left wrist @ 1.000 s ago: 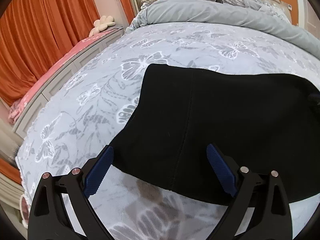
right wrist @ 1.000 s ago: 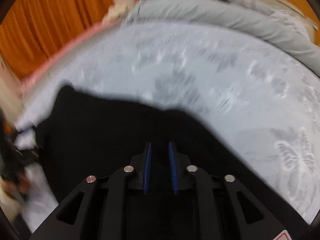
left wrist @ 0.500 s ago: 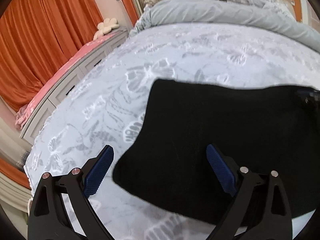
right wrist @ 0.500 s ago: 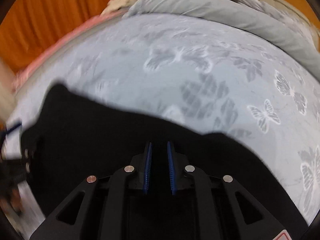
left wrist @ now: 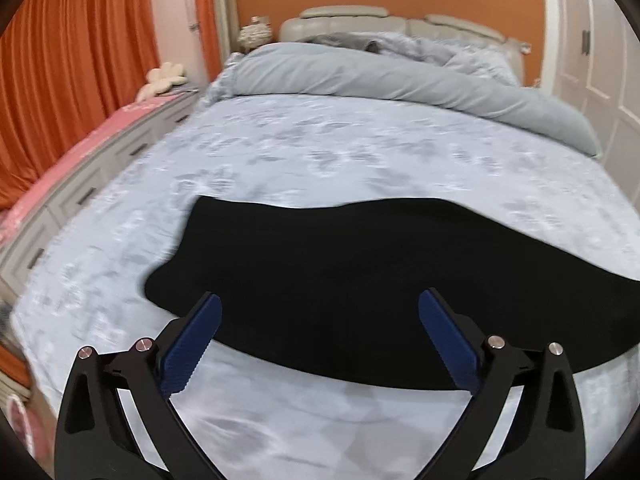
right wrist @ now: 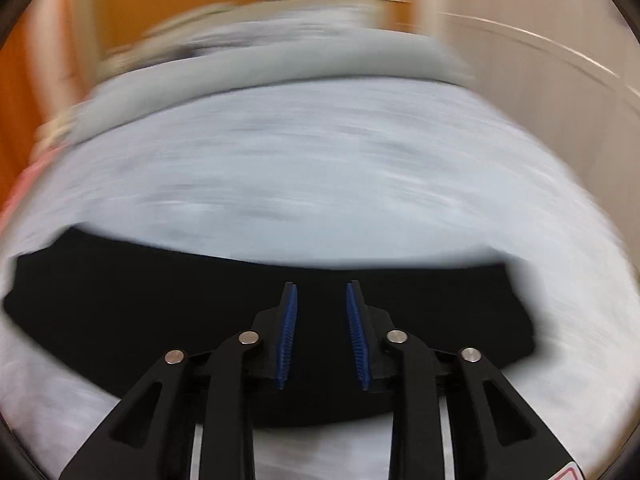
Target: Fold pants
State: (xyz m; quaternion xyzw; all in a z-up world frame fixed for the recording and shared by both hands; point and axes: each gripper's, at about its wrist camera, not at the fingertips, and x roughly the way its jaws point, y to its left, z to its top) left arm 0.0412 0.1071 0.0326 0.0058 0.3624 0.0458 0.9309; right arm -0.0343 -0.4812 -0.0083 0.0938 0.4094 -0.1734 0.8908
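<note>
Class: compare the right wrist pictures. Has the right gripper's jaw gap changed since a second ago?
Yes. The right gripper has opened partway: its jaws, nearly closed before, now stand apart over the black pants, holding nothing.

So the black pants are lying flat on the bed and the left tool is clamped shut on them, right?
Not quite. The black pants do lie flat on the bed, but the left tool is wide open, gripping nothing. The left wrist view shows its blue pads spread far apart above the fabric.

Butterfly-print bedspread [left wrist: 360,152], grey duvet [left wrist: 400,76] bunched at the headboard [left wrist: 344,14] (orange curtains [left wrist: 72,60] left).
</note>
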